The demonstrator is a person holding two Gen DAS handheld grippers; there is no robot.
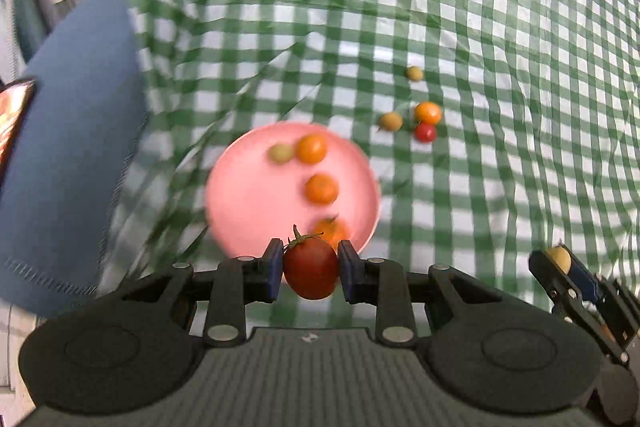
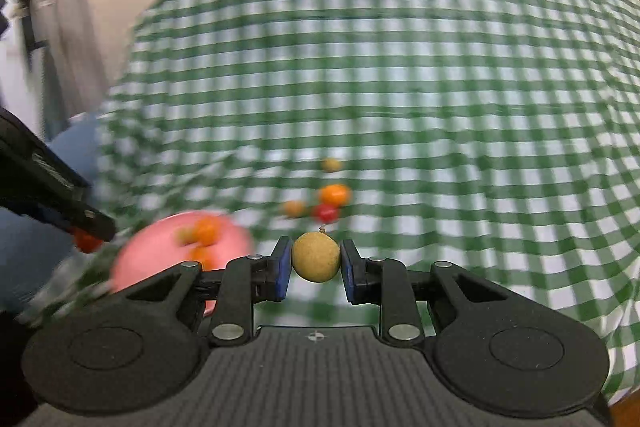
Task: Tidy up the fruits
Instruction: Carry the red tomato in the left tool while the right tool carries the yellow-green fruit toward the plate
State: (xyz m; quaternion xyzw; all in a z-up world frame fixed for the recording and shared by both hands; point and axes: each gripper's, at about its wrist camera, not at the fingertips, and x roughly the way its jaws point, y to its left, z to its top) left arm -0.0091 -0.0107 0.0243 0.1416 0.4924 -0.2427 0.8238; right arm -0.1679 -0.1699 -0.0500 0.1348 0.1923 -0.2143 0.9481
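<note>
**Both claws pinch fruit above the checked cloth**

The left gripper [image 1: 311, 273] pinches a red tomato [image 1: 311, 271]; the right gripper [image 2: 316, 263] clamps a tan round fruit [image 2: 316, 257]. A pink plate [image 1: 248, 203] holds four fruits; four more lie on the green-checked cloth [image 1: 480, 27]. No legible writing.

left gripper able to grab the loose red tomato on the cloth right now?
Probably not: the left gripper is already shut on a red tomato. The loose red tomato itself lies uncovered on the cloth.
</note>
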